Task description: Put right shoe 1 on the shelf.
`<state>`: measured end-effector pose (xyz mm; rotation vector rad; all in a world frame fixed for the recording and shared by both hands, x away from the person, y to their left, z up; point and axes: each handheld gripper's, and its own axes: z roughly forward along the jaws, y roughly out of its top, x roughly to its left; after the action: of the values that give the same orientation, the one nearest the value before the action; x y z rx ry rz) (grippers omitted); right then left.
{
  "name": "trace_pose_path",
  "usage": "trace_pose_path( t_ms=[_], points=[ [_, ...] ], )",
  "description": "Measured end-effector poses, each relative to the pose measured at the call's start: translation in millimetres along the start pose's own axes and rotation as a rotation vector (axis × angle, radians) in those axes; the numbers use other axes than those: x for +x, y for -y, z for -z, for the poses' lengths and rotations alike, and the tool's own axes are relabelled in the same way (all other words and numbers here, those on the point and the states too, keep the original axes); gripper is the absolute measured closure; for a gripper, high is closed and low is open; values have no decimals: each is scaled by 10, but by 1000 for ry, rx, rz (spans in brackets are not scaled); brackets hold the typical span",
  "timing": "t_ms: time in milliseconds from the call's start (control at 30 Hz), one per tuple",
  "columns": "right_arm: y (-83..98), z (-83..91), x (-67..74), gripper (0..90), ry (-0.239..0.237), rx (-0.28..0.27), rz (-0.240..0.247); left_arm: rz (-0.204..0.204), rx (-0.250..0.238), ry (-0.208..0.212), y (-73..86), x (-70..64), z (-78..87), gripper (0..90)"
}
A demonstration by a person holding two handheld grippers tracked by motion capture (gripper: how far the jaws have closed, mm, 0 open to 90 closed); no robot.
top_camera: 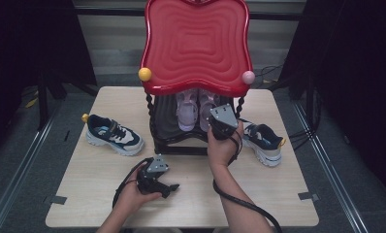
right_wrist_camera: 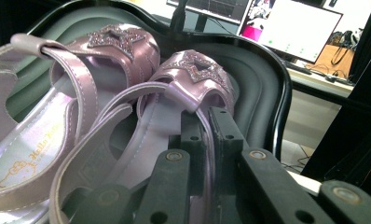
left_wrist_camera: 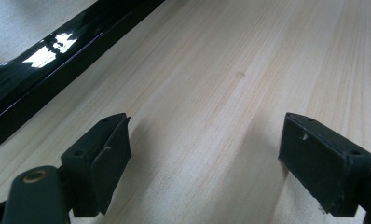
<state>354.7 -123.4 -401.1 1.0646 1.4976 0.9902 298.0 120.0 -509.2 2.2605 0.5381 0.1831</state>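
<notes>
Pale wooden table (top_camera: 99,170) carries a black two-tier rack with a red wavy top (top_camera: 197,43). Right gripper (right_wrist_camera: 206,122) is clamped on the heel strap of a lilac patent star-buckled sandal (right_wrist_camera: 183,88) on the lower shelf; the grip itself is seen in the right gripper view. Left gripper (left_wrist_camera: 204,154) rests at six o'clock of the rack, jaws apart, empty. Navy-and-white trainers lie at nine (top_camera: 114,135) and three o'clock (top_camera: 264,141).

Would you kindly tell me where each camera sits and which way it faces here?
High view: above the table's near edge, looking forward and down; both forearms enter from below.
Left gripper view: on the left gripper, low over bare wood; open jaws.
Right gripper view: on the right gripper, facing the shelf; jaws shut on a strap of the pink sandals.
Shared: high and right gripper views both show the sandals.
</notes>
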Motion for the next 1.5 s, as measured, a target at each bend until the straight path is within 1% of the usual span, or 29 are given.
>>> trace_pose_path(
  t_ms=[67, 133, 200, 233, 333, 367, 400, 433, 467, 500, 567, 600, 633, 667, 733, 767, 800, 833, 867, 967, 1033, 1067, 1133, 1167, 1200, 1333, 1367, 1433, 1500],
  points=[
    [16, -12, 7, 849, 0, 0, -5, 0, 0, -1, 0, 0, 0, 157],
    [15, -18, 17, 849, -3, -3, 10, -1, 0, -1, 0, 0, 0, 158],
    [15, -23, 10, 848, -2, -2, 12, 1, -1, -1, 0, -1, -1, 157],
    [16, -24, 3, 848, -2, 0, 3, -1, 1, -1, 0, 0, 0, 158],
    [16, -27, 9, 848, -5, 1, 14, -8, 7, 0, -1, 4, 4, 158],
    [23, -29, 4, 847, -4, 4, 14, 0, 1, -1, -1, 0, 1, 158],
    [30, -31, 3, 847, -6, 6, 12, -13, 11, 0, -2, 7, 6, 157],
    [36, -32, 5, 847, -6, 7, 12, 0, 1, -1, 0, 0, 0, 158],
    [41, -33, 7, 846, -7, 8, 18, 0, 1, -1, -1, 0, 0, 158],
    [49, -35, 12, 846, -11, 8, 15, -14, 12, 0, -2, 8, 7, 157],
    [56, -35, 17, 845, -15, 7, 8, -14, 12, 0, -2, 8, 7, 158],
    [58, -39, 17, 844, -11, 8, 14, 0, 1, -1, -1, 0, 0, 158],
    [60, -43, 19, 843, -11, 8, 13, -13, 10, 0, -2, 7, 6, 157],
    [63, -45, 21, 843, -13, 7, 12, 0, 0, -1, -1, -1, 0, 157],
    [73, -46, 36, 841, -14, 12, 13, 0, 1, -1, -1, 0, 1, 157],
    [81, -45, 41, 840, -18, 9, 5, -13, 11, 0, -2, 7, 6, 157],
    [89, -46, 42, 838, -19, 12, 1, -14, 11, 0, -2, 8, 6, 157],
    [96, -43, 43, 837, -18, 14, 1, 0, 1, -1, 0, 0, 1, 157],
    [100, -41, 45, 836, -19, 10, 1, -9, 7, 0, -1, 5, 4, 157],
    [95, -41, 41, 833, -21, 16, -1, 0, 1, 0, -1, 0, 1, 158],
    [98, -44, 30, 823, -21, 19, -8, 1, 0, -1, 0, -1, 0, 157],
    [100, -46, 30, 819, -23, 20, -11, -13, 11, 0, -2, 7, 6, 158],
    [105, -49, 37, 816, -27, 20, -8, -14, 12, 0, -2, 8, 7, 157],
    [106, -50, 36, 814, -28, 20, -6, 0, 0, -1, 0, -1, 0, 157],
    [105, -52, 31, 811, -28, 22, -4, 1, 0, -1, 0, -1, 0, 157],
    [99, -56, 19, 776, -29, 29, -10, -15, 12, 0, -2, 8, 7, 157],
    [100, -57, 19, 769, -30, 31, -6, 0, 1, 0, 0, -1, 0, 157],
    [101, -51, 13, 752, -25, 30, 3, 1, 0, 0, 0, -1, 0, 157],
    [100, -43, 5, 736, -25, 28, -1, 0, 1, 0, -1, -1, 0, 157]
  ],
)
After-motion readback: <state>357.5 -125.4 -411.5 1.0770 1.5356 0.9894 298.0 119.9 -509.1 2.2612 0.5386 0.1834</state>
